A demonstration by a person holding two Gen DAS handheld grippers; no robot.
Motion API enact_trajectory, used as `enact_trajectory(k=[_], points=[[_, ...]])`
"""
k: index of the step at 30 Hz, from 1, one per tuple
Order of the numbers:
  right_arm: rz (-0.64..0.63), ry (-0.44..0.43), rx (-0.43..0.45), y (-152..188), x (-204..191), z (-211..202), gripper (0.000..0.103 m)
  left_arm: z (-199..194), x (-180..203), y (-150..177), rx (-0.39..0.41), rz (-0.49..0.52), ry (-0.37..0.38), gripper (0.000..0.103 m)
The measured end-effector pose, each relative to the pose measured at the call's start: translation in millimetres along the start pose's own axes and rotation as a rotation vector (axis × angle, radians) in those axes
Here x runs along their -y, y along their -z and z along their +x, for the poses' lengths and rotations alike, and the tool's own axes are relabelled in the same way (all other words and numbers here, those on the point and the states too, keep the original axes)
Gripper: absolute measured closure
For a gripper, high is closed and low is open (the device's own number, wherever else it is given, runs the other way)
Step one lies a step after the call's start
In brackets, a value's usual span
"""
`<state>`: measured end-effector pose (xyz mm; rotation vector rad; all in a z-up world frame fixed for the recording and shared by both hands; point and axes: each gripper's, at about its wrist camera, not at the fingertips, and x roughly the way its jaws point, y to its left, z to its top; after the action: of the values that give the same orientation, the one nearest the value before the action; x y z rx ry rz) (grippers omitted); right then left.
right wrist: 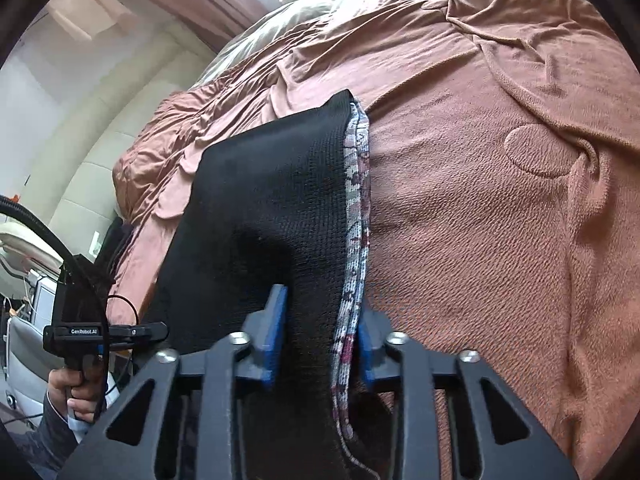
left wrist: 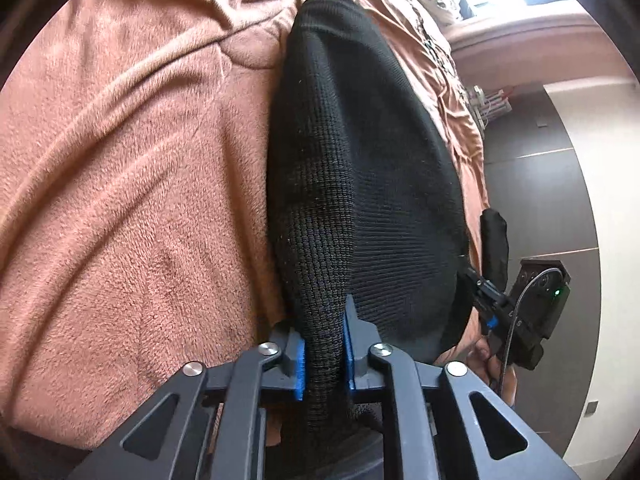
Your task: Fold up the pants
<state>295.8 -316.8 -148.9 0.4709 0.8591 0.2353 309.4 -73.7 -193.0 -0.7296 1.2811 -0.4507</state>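
now both grippers are clamped on the black knit pants (left wrist: 360, 168), which lie stretched across a bed covered by a rust-brown fleece blanket (left wrist: 132, 184).

in the left wrist view, the left gripper (left wrist: 325, 354) has its blue pads (left wrist: 300, 364) pressed against a bunched ridge of the black fabric, which runs between them and back under the gripper. the pants spread away from it as a long dark shape toward the far side of the bed, near the bed's right edge. at that edge the right gripper (left wrist: 486, 300) shows small, its tips at the side of the pants, with a hand (left wrist: 494, 364) below it.

in the right wrist view, the right gripper (right wrist: 320, 340) pinches the pants between its blue pads (right wrist: 272, 340), the black cloth together with a patterned white-and-maroon inner layer (right wrist: 356, 216) that shows along the fabric's right border. the pants rise from the blanket toward this gripper. at the bed's left edge the left gripper (right wrist: 156, 330) reaches to the cloth's side, held by a hand (right wrist: 76, 392) in a grey sleeve (right wrist: 48, 436).
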Motion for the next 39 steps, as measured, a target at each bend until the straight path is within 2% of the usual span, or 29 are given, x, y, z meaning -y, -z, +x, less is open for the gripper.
enact_trajectory(k=[4, 14, 24, 29, 32, 33, 35, 37, 39], points=[[0.027, -0.011, -0.011, 0.3, -3.2, -3.9, 0.087, -17.3, 3.2, -2.8, 0.007, 0.023, 0.0, 0.091], [0.057, -0.045, -0.039, 17.1, -25.9, 3.5, 0.088, -49.6, -2.6, -13.6, 0.017, 0.07, -0.052, 0.091], [0.096, -0.121, -0.052, 37.6, -39.1, 17.1, 0.088, -68.5, -15.6, -14.6, -0.011, 0.166, -0.152, 0.091], [0.126, -0.18, -0.068, 45.8, -35.2, 23.0, 0.088, -71.1, -32.7, -16.5, -0.028, 0.154, -0.196, 0.091], [0.13, -0.189, -0.069, 44.9, -27.4, 22.6, 0.087, -65.3, -40.3, -17.0, -0.054, 0.133, -0.212, 0.087], [0.135, -0.19, -0.069, 43.4, -23.8, 22.0, 0.084, -63.1, -39.5, -17.9, -0.061, 0.132, -0.23, 0.084], [0.146, -0.187, -0.056, 40.6, -16.8, 18.5, 0.071, -59.8, -34.7, -22.5, -0.065, 0.134, -0.245, 0.078], [0.165, -0.192, -0.027, 38.8, -9.7, 14.3, 0.042, -60.6, -32.5, -26.8, -0.06, 0.135, -0.239, 0.072], [0.18, -0.197, 0.004, 36.6, -2.9, 10.4, 0.04, -63.5, -31.4, -33.0, -0.039, 0.132, -0.239, 0.056]])
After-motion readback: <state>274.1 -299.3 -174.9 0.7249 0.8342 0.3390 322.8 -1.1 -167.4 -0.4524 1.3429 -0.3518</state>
